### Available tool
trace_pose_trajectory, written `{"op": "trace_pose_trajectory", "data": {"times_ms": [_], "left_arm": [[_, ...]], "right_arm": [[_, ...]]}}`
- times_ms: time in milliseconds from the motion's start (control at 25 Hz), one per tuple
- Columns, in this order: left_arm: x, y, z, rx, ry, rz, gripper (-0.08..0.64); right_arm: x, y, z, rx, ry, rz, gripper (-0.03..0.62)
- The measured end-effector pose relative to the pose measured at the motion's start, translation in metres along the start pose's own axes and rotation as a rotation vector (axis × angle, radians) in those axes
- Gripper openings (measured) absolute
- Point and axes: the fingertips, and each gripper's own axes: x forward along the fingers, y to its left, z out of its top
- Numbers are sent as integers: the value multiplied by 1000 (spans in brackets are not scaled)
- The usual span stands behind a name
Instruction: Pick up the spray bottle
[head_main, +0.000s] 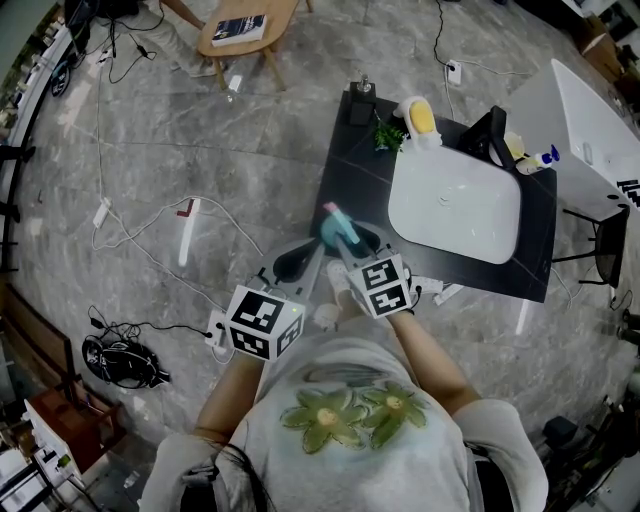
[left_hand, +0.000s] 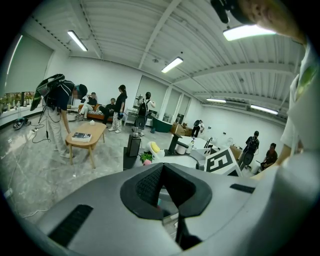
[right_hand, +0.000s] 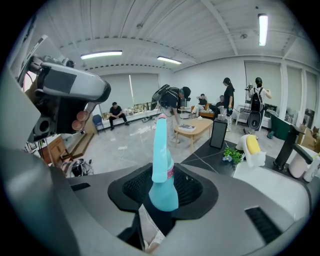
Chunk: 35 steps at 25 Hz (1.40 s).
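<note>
A spray bottle (head_main: 338, 228) with a teal head and a pink nozzle tip stands at the near left edge of the black counter (head_main: 345, 170). My right gripper (head_main: 352, 243) reaches around it. In the right gripper view the teal head of the spray bottle (right_hand: 162, 165) rises upright between the two jaws, with a gap showing at each side, and the pale body sits low between them. My right gripper (right_hand: 162, 189) stands open around the bottle. My left gripper (head_main: 290, 264) hovers to the left, off the counter's edge; seen from its own camera, the left gripper (left_hand: 165, 189) is open with nothing between its jaws.
A white basin (head_main: 400, 205) is set in the counter, with a black faucet (head_main: 490, 135) behind it. A yellow-and-white object (head_main: 422, 118) and a small green plant (head_main: 388, 135) stand at the far edge. A wooden table (head_main: 245, 30) and loose cables (head_main: 150, 225) are on the floor at the left.
</note>
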Motion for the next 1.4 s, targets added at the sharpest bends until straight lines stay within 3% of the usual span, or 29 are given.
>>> {"op": "trace_pose_trajectory", "data": {"times_ms": [600, 1400], "left_arm": [[-9, 2, 4, 14, -26, -4, 9], [-28, -7, 7, 37, -71, -27, 9]], "right_arm": [[-13, 1, 15, -18, 3, -21, 135], [-59, 21, 70, -48, -71, -45, 135]]}}
